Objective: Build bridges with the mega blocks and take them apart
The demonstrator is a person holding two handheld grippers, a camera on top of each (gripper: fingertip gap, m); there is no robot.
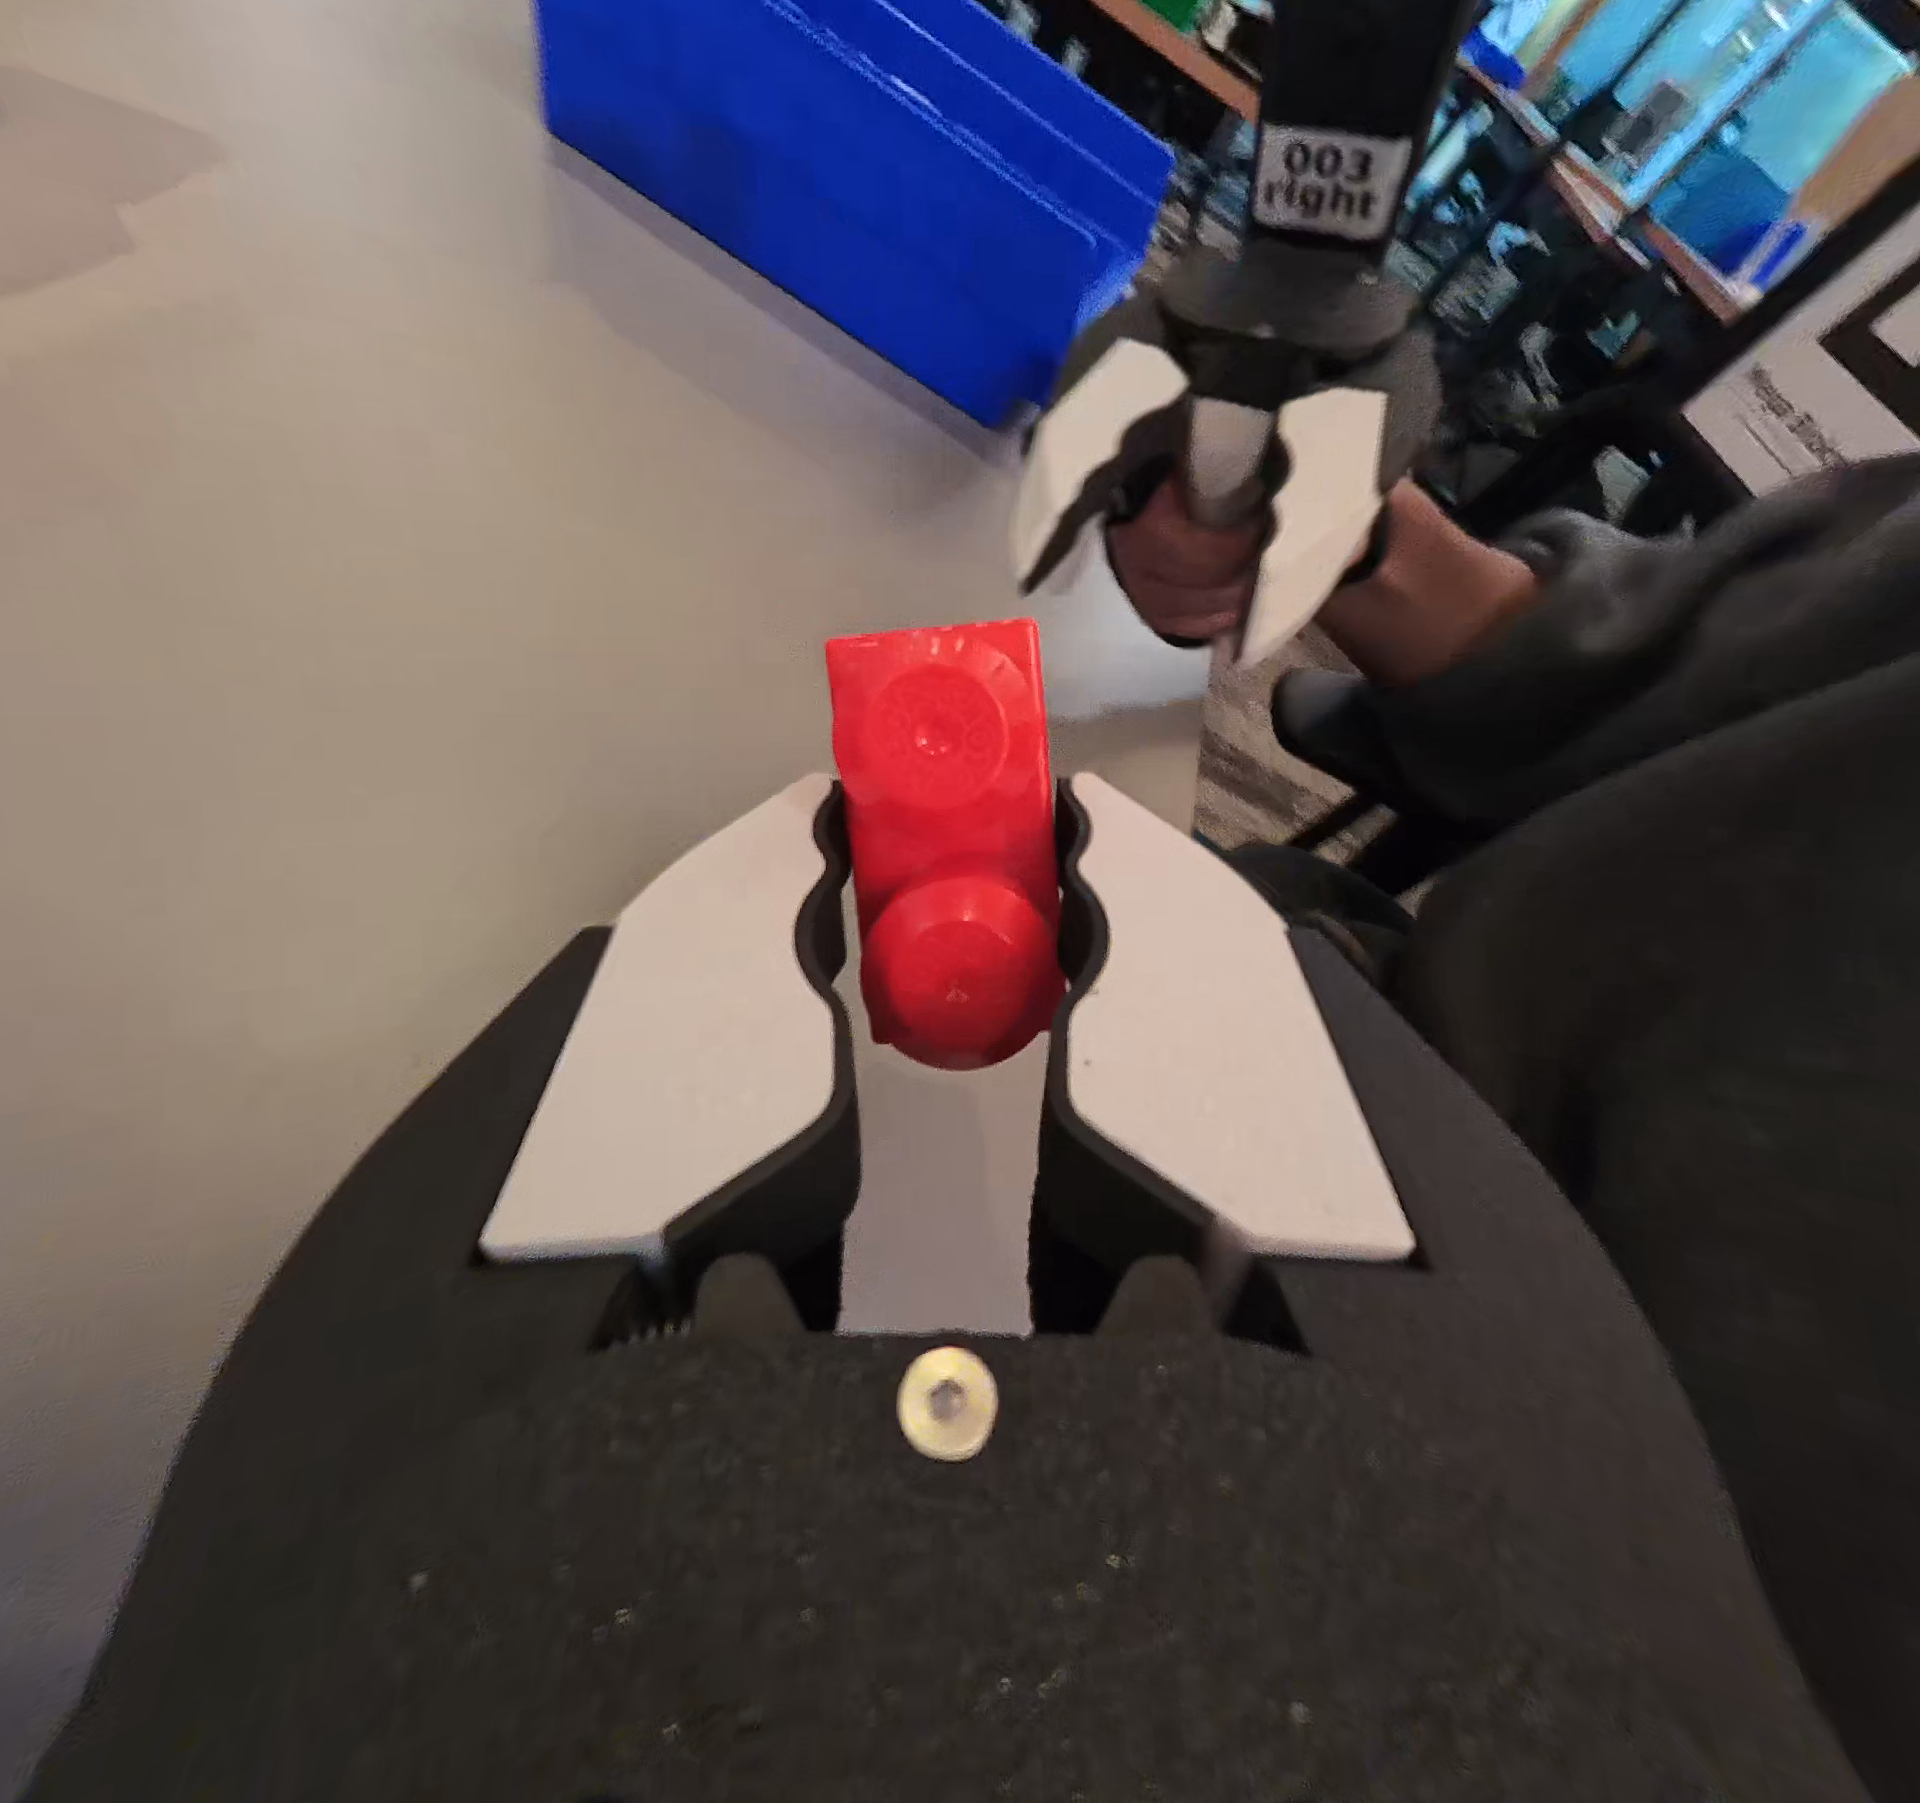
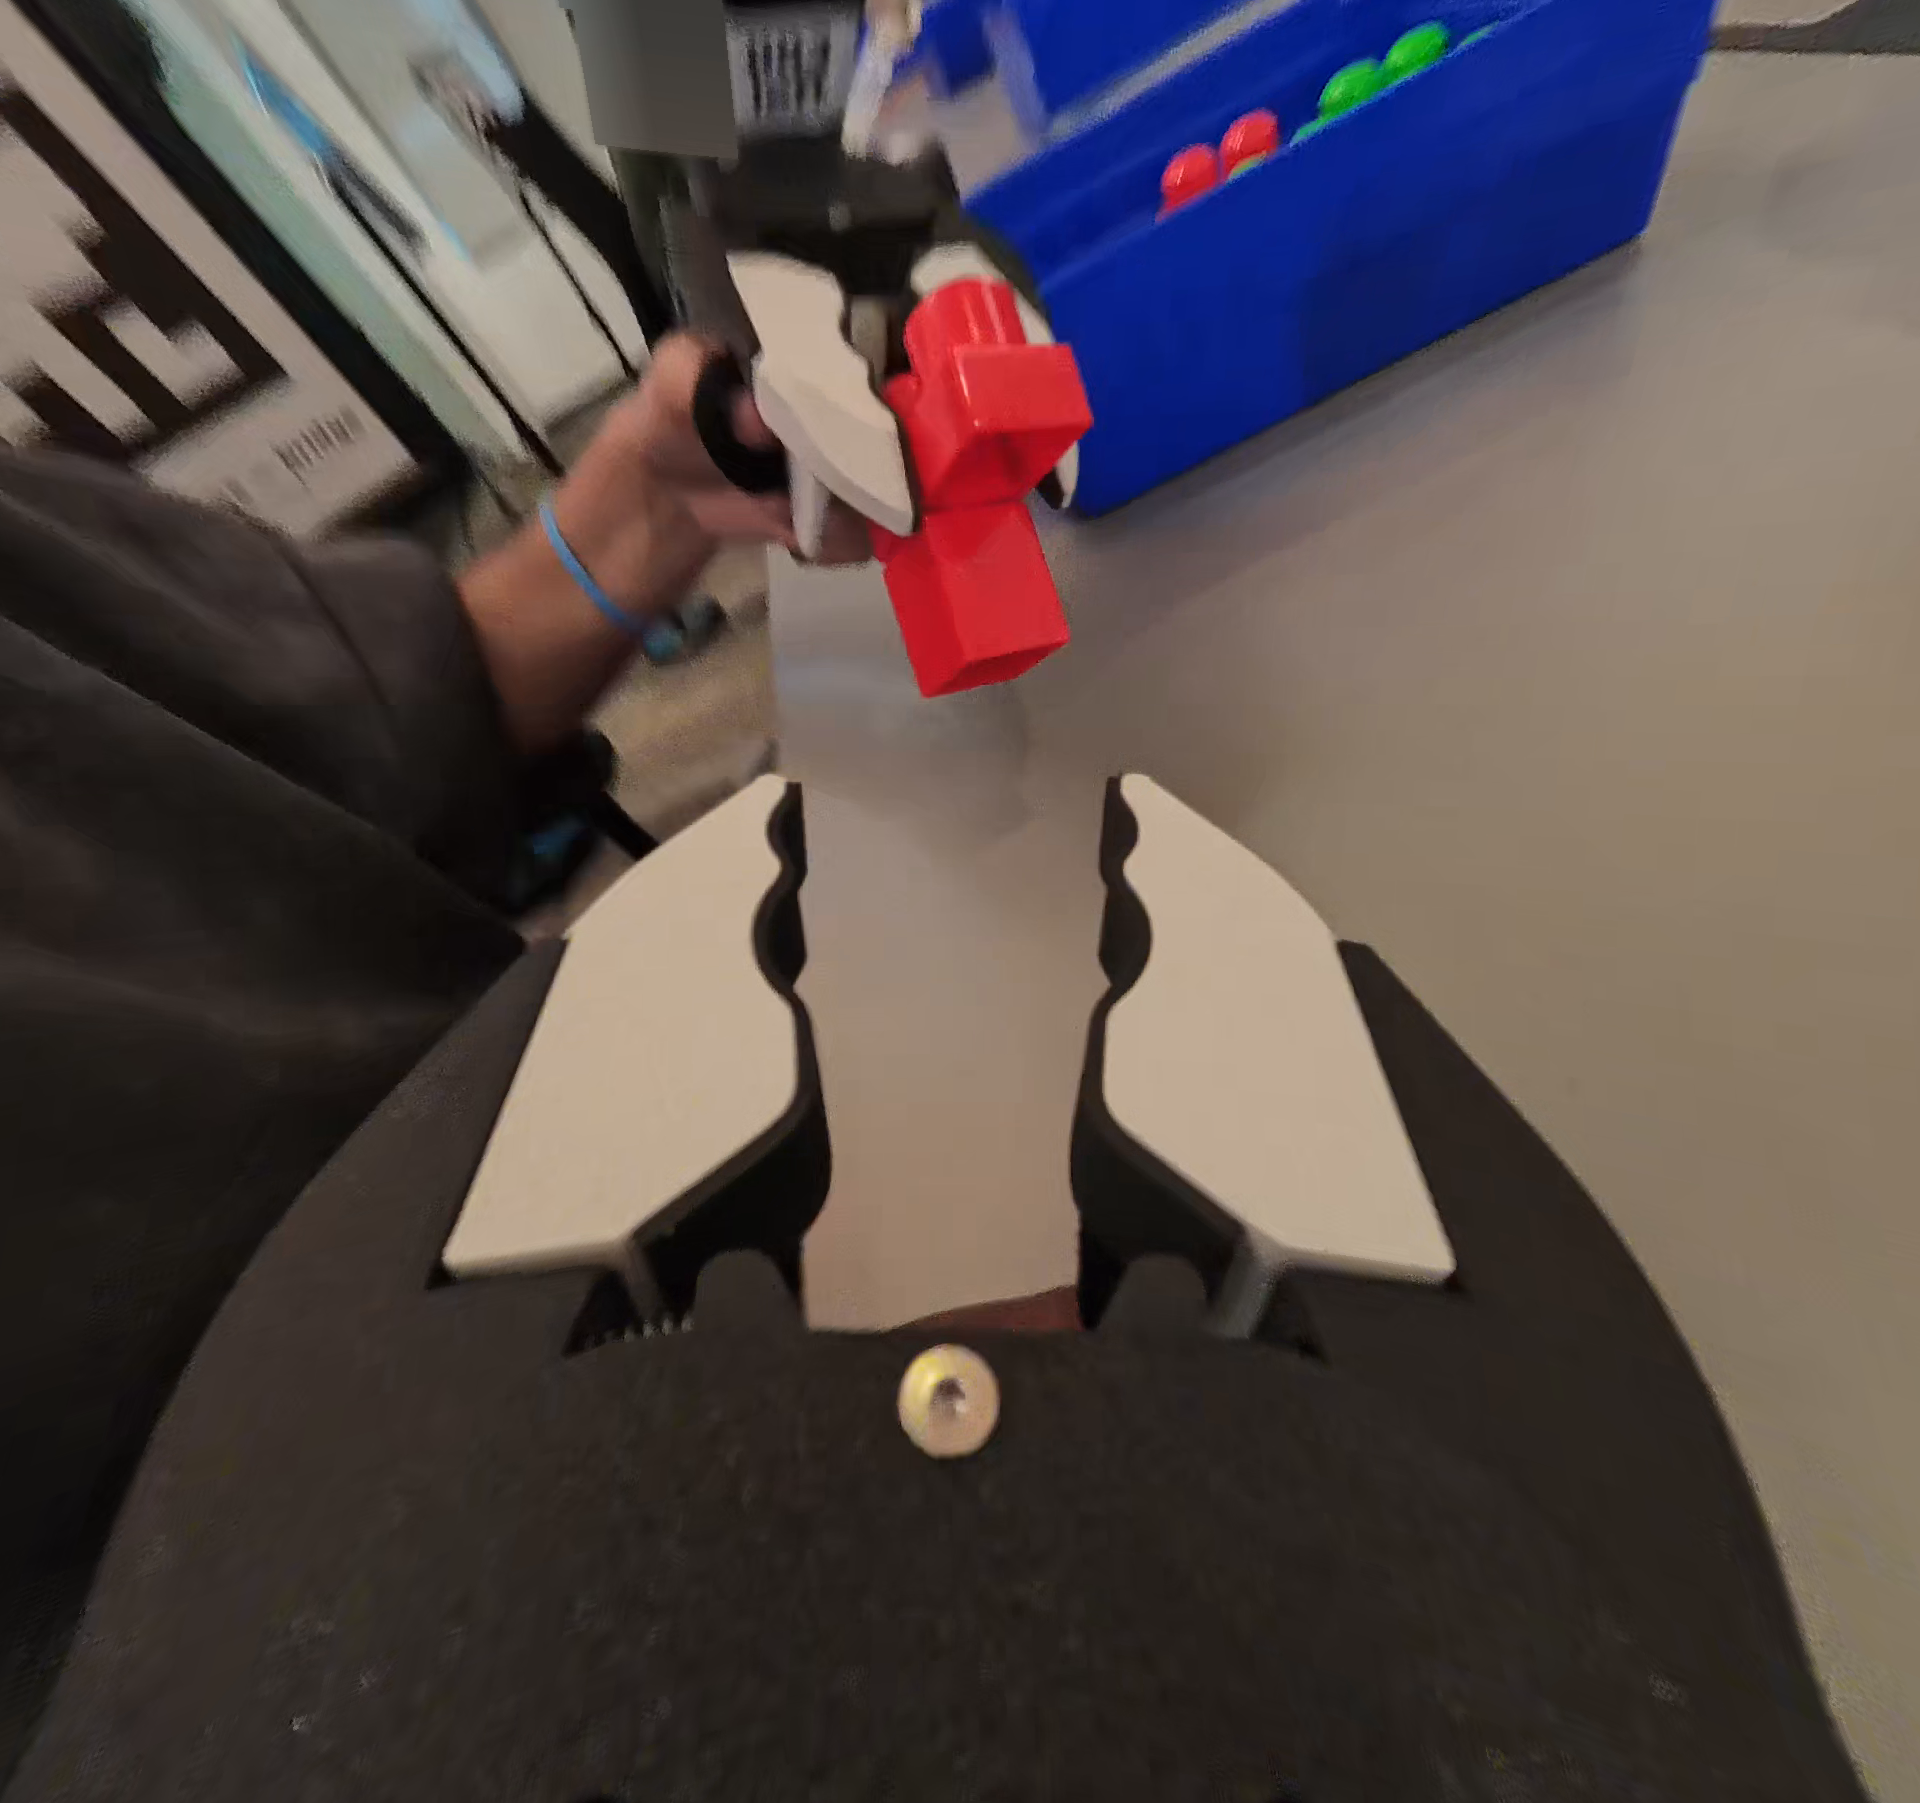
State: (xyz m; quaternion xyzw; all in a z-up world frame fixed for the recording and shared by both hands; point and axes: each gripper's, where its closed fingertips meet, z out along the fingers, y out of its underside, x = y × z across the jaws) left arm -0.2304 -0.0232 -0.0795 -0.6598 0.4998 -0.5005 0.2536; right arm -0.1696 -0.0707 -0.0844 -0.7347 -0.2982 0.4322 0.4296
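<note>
Clearly the work sits in its taking-apart stage, or else has barely begun: no bridge stands anywhere on the pale grey table (image 2: 1558,714). The left gripper (image 1: 951,818) is clamped on a red plastic mega block piece (image 1: 940,839), its round studs facing the left wrist camera. From the right wrist view the same piece looks like two red blocks joined, one crossing the other, hanging in the air above the table at about twelve o'clock from the right gripper (image 2: 951,818). That right gripper holds nothing; its two white fingers stand spread with bare table between them.

A blue plastic bin (image 2: 1403,299) rests on the table at roughly one o'clock in the right wrist view, just behind the held piece. Inside it show the rounded studs of a red block (image 2: 1216,158) and a green block (image 2: 1382,70).

Judging from this, most blocks are already in the bin. What seems left is to split the red piece and drop it in, or to fetch blocks for a new bridge; which one cannot be told.
</note>
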